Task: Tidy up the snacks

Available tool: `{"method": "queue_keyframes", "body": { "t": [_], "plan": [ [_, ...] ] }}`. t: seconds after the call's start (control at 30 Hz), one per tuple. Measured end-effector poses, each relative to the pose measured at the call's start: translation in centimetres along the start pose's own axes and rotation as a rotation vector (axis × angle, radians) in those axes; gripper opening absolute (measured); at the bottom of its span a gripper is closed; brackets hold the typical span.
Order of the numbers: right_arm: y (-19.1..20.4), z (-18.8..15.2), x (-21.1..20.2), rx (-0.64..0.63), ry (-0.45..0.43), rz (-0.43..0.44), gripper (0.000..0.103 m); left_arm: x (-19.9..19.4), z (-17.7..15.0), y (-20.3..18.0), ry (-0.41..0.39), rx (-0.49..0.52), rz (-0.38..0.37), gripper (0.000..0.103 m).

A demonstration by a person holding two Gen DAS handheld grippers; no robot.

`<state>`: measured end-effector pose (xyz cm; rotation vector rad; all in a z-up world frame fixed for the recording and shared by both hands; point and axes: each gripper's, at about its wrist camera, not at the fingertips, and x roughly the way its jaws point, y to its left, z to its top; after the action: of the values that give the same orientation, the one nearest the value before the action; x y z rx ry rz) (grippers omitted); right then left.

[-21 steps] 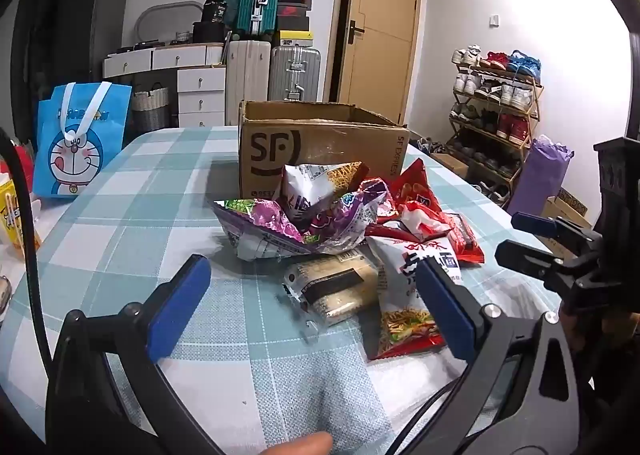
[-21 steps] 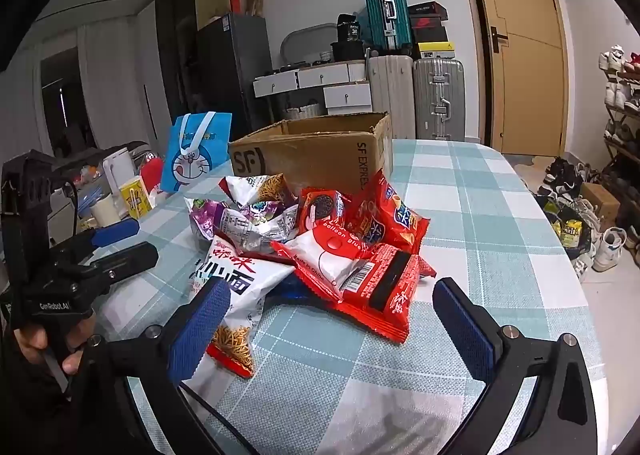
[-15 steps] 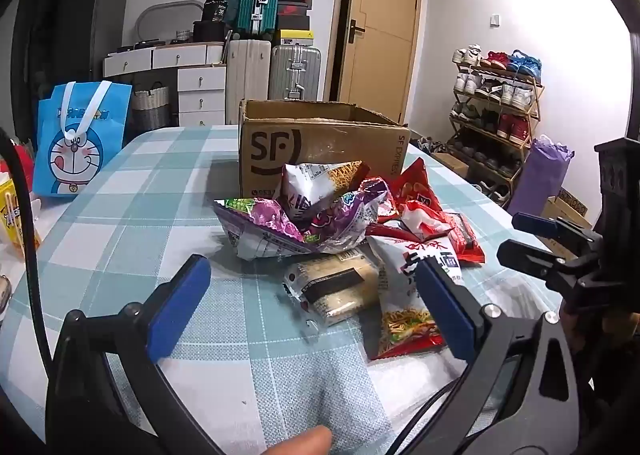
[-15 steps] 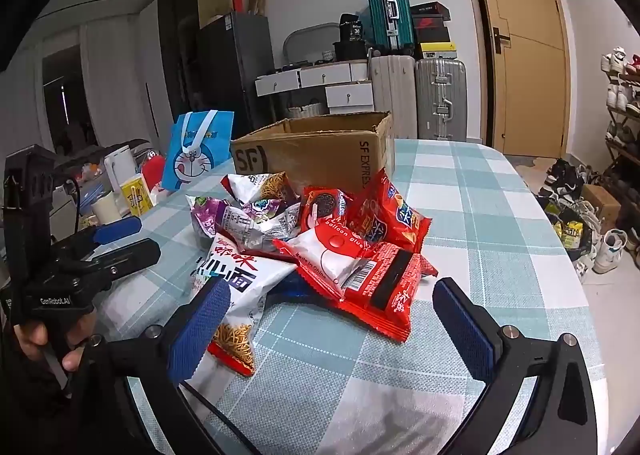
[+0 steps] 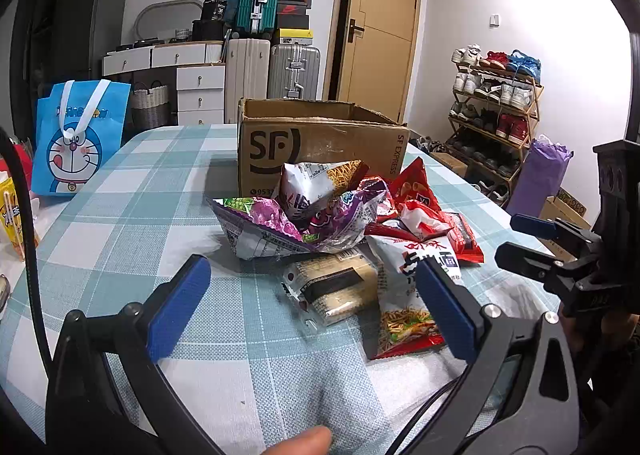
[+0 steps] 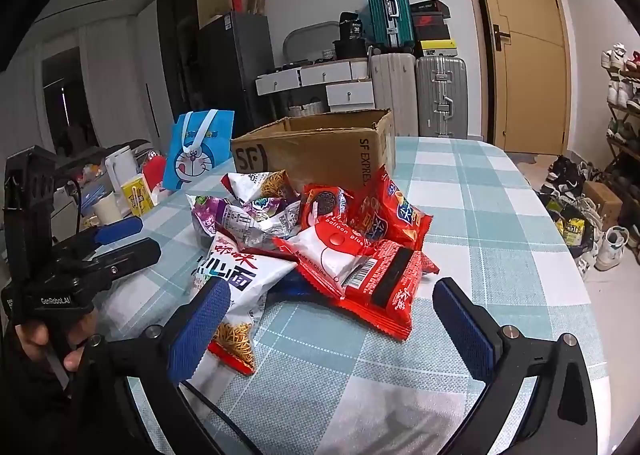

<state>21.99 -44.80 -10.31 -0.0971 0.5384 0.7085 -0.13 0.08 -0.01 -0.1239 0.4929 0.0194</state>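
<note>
Snacks [image 5: 320,223] lie in a loose heap on the checked tabletop [image 5: 132,215], pressed up against the near wall of an open cardboard box [image 5: 316,143] — a likely place for them to go, since its flaps are up and its mouth faces the ceiling. In the left wrist view the left tongs [image 5: 312,307] hang just short of the pile with their blue pads [image 5: 180,307] spread wide and nothing between them; they tilt down toward a pale wrapped bar [image 5: 340,287] at the pile's near edge, which lies flat and alone enough to be an easy first pick. A crumpled purple bag [image 5: 288,227] sits above it, a white noodle bag [image 5: 404,295] beside it. The right tongs [image 5: 532,243] show at the right edge, also gaping. A blue cartoon tote [image 5: 76,143] stands well apart at the left.

In the right wrist view the right tongs [image 6: 340,331] are likewise spread and empty, aimed at the red side of the heap: a red packet with a barcode [image 6: 376,283] lies nearest, overlapping the noodle bag [image 6: 236,279], with a red cookie packet [image 6: 324,207] and a red chip bag [image 6: 396,215] leaning toward the box [image 6: 320,151]. The left tongs [image 6: 120,239] wait at the left, gripped by a hand [image 6: 48,339] — each tool seems to be taking its own side of the pile.
</note>
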Motion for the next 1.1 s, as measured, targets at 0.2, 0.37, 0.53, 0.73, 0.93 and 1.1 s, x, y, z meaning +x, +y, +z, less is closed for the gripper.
{"method": "queue_keyframes", "body": {
  "t": [0.2,0.37,0.53,0.73,0.93,1.1],
  "plan": [
    [0.17,-0.06,0.06,-0.006,0.002,-0.004,0.103,0.03,-0.01,-0.02,0.001,0.000,-0.001,0.102],
    [0.25,-0.08,0.08,-0.007,0.003,-0.004,0.103,0.00,0.00,-0.03,-0.001,-0.001,-0.001,0.102],
    [0.30,-0.10,0.13,-0.010,0.003,-0.004,0.103,-0.15,0.18,-0.04,0.001,0.000,0.002,0.102],
    [0.23,-0.08,0.01,-0.009,0.004,-0.004,0.103,-0.08,0.21,-0.06,0.001,0.001,0.002,0.102],
    [0.24,-0.08,0.02,-0.008,0.005,-0.003,0.103,-0.09,0.23,0.02,0.002,0.003,0.006,0.102],
    [-0.27,-0.06,0.04,0.007,0.007,0.003,0.103,-0.05,0.18,0.30,0.006,0.003,0.010,0.102]
  ]
}}
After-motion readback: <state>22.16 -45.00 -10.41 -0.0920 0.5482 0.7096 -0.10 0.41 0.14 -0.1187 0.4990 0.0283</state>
